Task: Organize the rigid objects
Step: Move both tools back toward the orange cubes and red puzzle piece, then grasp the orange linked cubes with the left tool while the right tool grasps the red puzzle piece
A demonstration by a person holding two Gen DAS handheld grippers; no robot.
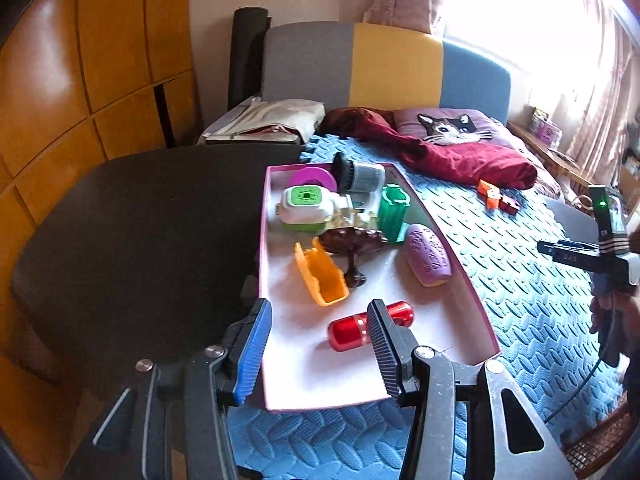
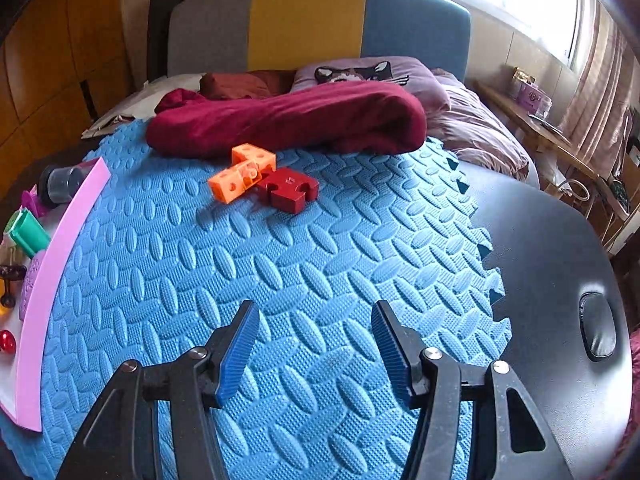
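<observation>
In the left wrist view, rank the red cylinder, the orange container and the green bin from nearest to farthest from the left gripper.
From the left gripper:
1. Red cylinder, lying in the tray's near end, just past the fingertips.
2. Orange container, on its side mid-tray.
3. Green bin, by the tray's far right wall.

blue foam mat point(image 2: 280, 264) | pink tray point(image 1: 276, 360), orange block point(image 2: 240, 178), red block point(image 2: 290, 190)

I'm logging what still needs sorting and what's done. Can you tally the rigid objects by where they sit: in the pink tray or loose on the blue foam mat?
In the pink tray: 8, including the red cylinder and the orange piece
Loose on the blue foam mat: 2, the orange block and the red block
Total: 10
</observation>
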